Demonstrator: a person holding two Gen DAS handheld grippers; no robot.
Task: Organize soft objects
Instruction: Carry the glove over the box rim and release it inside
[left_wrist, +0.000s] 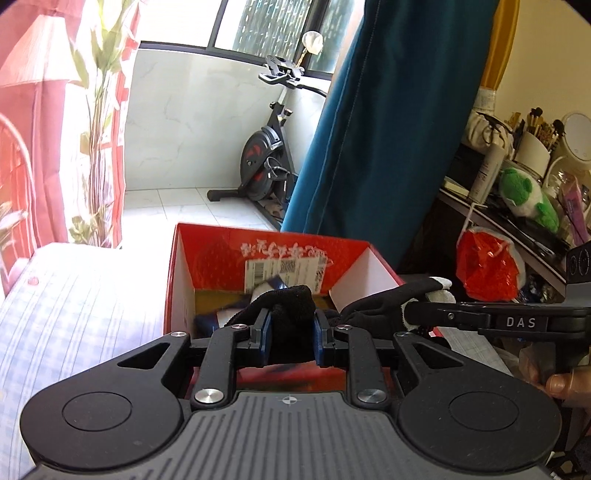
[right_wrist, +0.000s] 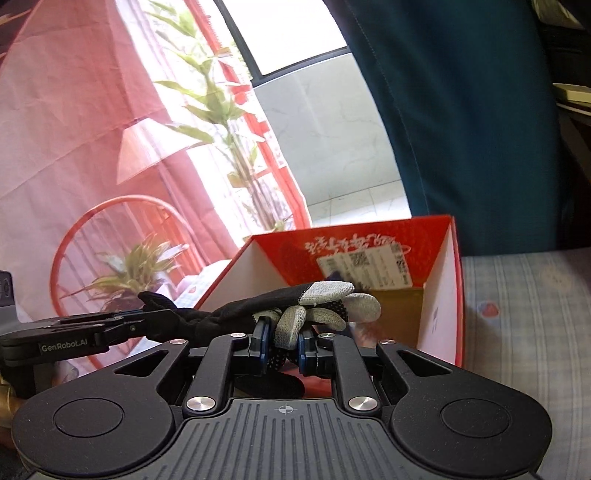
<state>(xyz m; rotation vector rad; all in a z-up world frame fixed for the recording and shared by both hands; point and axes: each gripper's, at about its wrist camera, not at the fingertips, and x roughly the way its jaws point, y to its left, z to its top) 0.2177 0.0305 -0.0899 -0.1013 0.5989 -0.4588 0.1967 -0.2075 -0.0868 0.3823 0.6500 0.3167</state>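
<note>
A black glove with grey fingertips (right_wrist: 325, 306) is stretched between both grippers, just above the near rim of an open red cardboard box (left_wrist: 280, 254). My left gripper (left_wrist: 291, 328) is shut on the glove's black cuff end (left_wrist: 291, 302). My right gripper (right_wrist: 282, 343) is shut on the glove's finger end. In the left wrist view the right gripper (left_wrist: 417, 312) reaches in from the right. In the right wrist view the left gripper (right_wrist: 147, 319) reaches in from the left. The box (right_wrist: 443, 280) stands on the bed, and something blue and white lies inside it.
The box stands on a blue checked bedsheet (left_wrist: 81, 314). A teal curtain (left_wrist: 388, 129) hangs behind it. An exercise bike (left_wrist: 266, 158) stands on the tiled balcony. At right, a cluttered dresser holds a green plush toy (left_wrist: 528, 195), and a red bag (left_wrist: 484, 266) hangs from it. A red printed curtain (right_wrist: 92, 147) hangs at left.
</note>
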